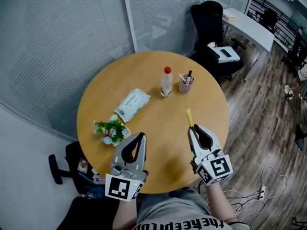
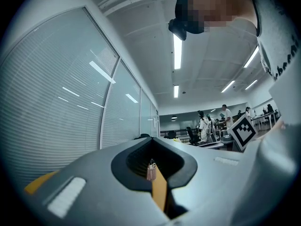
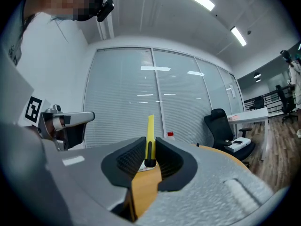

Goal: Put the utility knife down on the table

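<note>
Right gripper [image 1: 192, 129]: jaws pinching yellow utility knife [image 1: 189, 117] by its rear end. Blade body projects forward past fingertips. Right gripper view confirms this: knife [image 3: 150, 134] stands between both pads, clamped.

Knife held over right front portion of round wooden table [image 1: 158, 145]. Contact with tabletop cannot be determined.

Left gripper [image 1: 141, 137]: jaws pressed together, nothing gripped, held over near edge of table.

On table, well apart from knife: red-capped bottle [image 1: 166, 82], pen cup [image 1: 185, 85] just beside it, wipes pack [image 1: 132, 104], small plant [image 1: 111, 130].
</note>
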A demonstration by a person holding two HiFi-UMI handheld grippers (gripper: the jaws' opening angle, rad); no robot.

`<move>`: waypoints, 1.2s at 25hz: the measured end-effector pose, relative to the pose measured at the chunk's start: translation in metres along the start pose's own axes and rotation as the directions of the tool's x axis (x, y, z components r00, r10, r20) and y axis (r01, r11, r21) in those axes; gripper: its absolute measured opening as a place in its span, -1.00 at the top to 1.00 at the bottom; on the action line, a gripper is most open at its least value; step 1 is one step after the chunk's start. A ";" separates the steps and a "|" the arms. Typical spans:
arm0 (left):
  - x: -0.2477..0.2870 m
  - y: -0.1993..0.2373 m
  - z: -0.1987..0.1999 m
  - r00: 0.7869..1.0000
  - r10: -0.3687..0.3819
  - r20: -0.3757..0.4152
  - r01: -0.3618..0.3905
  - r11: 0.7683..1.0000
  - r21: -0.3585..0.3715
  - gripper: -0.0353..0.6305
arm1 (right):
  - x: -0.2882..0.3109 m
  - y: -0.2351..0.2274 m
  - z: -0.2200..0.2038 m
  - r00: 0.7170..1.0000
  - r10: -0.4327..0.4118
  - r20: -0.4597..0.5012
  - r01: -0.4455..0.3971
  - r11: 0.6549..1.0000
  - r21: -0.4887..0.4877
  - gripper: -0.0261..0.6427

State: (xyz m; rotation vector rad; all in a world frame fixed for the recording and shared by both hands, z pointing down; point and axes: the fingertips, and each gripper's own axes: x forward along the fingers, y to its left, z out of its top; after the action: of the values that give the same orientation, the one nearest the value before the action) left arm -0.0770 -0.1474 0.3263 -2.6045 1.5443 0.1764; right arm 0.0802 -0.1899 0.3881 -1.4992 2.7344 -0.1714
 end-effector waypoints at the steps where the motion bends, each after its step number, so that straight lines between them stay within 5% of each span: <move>1: 0.001 0.002 -0.002 1.000 -0.003 -0.004 0.003 1.000 -0.005 0.86 | 0.002 -0.001 -0.004 1.000 -0.006 -0.011 0.006 1.000 0.005 0.72; 15: 0.012 0.019 -0.035 0.997 -0.058 -0.056 0.054 0.996 -0.065 0.86 | 0.031 -0.017 -0.072 0.980 -0.065 -0.190 0.075 0.996 0.045 0.72; 30: 0.018 0.033 -0.058 0.993 -0.077 -0.094 0.066 0.991 -0.113 0.86 | 0.072 -0.034 -0.154 0.905 -0.074 -0.419 0.104 0.993 0.050 0.72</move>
State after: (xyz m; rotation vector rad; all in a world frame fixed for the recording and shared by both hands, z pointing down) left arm -0.0948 -0.1879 0.3795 -2.7886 1.5085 0.1324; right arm 0.0596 -0.2554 0.5475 -1.7444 2.9254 -0.6584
